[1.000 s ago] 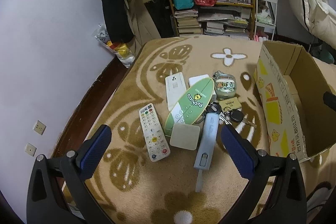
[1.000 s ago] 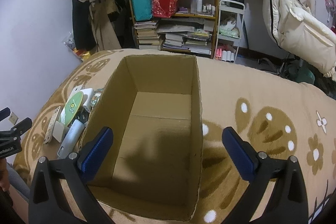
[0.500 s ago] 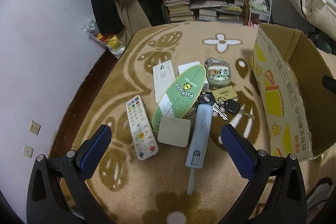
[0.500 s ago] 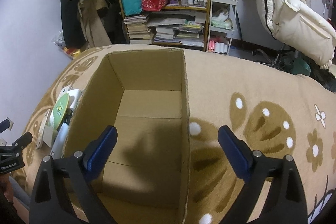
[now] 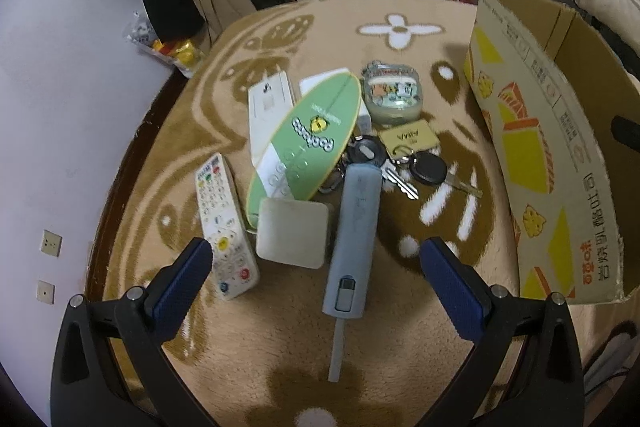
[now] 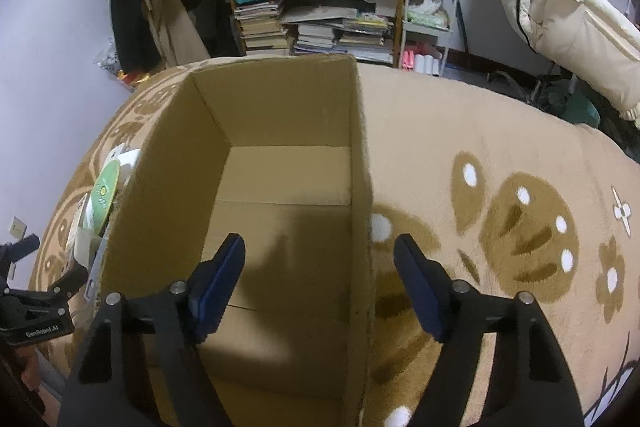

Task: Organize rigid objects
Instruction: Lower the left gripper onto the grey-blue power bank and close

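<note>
1. Clutter sits ahead of your left gripper (image 5: 316, 279) on the tan flowered blanket (image 5: 400, 7); its jaws stand wide with nothing between the pads.
2. Your grey-blue utility knife (image 5: 354, 235) lies lengthwise in the gap between those jaws, its blade end nearest you, touching neither pad.
3. Just left of the knife is a square white box (image 5: 292, 233), and the white remote (image 5: 224, 223) lies by your left pad.
4. Beyond them, a green oval board (image 5: 308, 139) overlaps a white rectangular device (image 5: 264, 107); keys (image 5: 400, 167) and a clear case (image 5: 392, 95) lie to the right.
5. Your right gripper (image 6: 320, 283) has just been closing, yet its jaws remain apart and empty, straddling the right wall of the open cardboard box (image 6: 280, 171) from above.
</note>
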The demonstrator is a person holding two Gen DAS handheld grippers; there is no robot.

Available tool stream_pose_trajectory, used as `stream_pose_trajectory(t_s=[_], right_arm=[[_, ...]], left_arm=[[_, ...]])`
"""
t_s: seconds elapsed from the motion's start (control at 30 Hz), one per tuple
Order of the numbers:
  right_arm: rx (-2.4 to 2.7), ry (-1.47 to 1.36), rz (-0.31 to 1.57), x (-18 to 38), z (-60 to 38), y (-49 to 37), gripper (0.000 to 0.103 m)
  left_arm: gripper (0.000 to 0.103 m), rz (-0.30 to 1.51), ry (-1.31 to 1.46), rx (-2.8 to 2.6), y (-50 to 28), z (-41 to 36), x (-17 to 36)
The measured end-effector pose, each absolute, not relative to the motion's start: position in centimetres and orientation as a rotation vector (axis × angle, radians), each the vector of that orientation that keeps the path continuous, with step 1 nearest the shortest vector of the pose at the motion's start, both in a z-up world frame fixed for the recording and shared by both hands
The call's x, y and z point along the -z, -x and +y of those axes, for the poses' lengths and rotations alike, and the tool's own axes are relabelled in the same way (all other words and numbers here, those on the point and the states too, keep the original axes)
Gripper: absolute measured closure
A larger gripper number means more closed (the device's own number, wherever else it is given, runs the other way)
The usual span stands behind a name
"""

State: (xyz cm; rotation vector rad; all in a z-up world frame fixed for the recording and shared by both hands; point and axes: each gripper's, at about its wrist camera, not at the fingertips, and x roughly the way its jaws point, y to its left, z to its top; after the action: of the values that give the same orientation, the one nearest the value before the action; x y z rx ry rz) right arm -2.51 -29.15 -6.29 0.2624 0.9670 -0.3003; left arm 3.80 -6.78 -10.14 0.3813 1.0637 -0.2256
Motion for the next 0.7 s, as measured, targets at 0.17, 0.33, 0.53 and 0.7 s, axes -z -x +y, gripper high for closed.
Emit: stream_pose_trajectory(t_s=[0.17, 0.33, 0.53, 0.7], right_arm=[[0.293, -0.303, 1.007, 7.1, -29.9, 2.3, 0.04], [0.289, -0.292, 1.041, 7.7, -29.8, 1.9, 0.067], [0.337, -0.246, 1.071, 8.1, -30.3, 1.9, 0.095], [0.338, -0.25, 1.074, 8.2, -30.5, 1.9, 0.097]], left_arm=[[0.001, 1.104, -0.406, 0.22, -4.0, -6.9, 11.6], [0.012, 1.15, -0.414, 0.213, -4.8, -7.0, 12.9], [0.031, 1.199, -0.423, 0.226, -5.2, -7.3, 14.1], [0.047, 1.207, -0.463, 0.227, -4.9, -7.6, 14.7]])
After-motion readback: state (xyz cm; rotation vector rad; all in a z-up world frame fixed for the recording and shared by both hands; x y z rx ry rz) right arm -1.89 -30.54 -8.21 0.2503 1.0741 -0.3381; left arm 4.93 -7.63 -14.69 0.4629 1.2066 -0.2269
